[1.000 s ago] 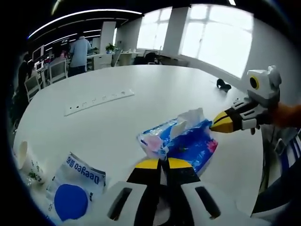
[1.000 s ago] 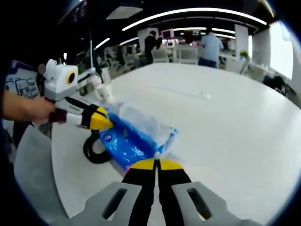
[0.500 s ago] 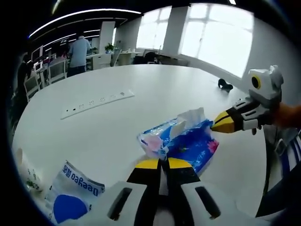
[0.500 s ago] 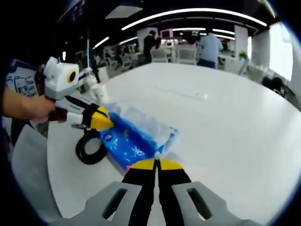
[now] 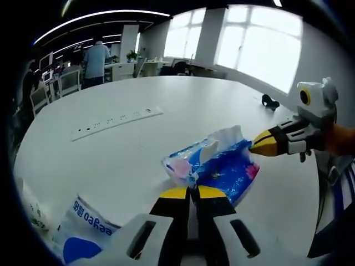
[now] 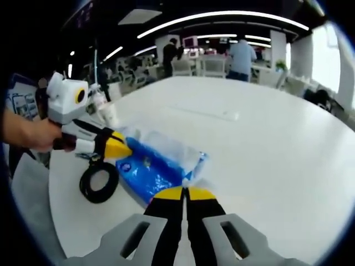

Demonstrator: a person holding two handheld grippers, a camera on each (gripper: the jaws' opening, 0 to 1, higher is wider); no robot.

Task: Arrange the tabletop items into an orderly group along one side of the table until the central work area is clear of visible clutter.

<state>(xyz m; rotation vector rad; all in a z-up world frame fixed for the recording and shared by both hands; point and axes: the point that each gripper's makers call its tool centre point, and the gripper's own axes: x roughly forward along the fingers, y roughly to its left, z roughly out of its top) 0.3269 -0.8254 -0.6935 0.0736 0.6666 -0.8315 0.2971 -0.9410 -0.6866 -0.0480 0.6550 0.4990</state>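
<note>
A blue plastic tissue pack [image 5: 216, 166] with a white tissue sticking out of its top is held between both grippers over the white table [image 5: 166, 100]. My left gripper [image 5: 189, 192] is shut on the pack's near edge. The right gripper [image 5: 260, 145] comes in from the right with its yellow tips shut on the opposite corner. In the right gripper view the same pack [image 6: 155, 166] lies ahead of my right gripper [image 6: 183, 194], and the left gripper [image 6: 119, 148] pinches its far-left end. I cannot tell whether the pack touches the table.
A white bag with a blue disc [image 5: 83, 238] and a paper cup [image 5: 30, 208] lie near the table edge. A black ring [image 6: 99, 182] lies beside the pack. A white power strip [image 5: 116, 121] runs across mid-table, and a small black object [image 5: 270, 101] sits far off.
Both grippers have carried the pack together across the table. The black ring now shows fully beside the pack, and the white bag and cup have slid toward the left gripper view's edge.
</note>
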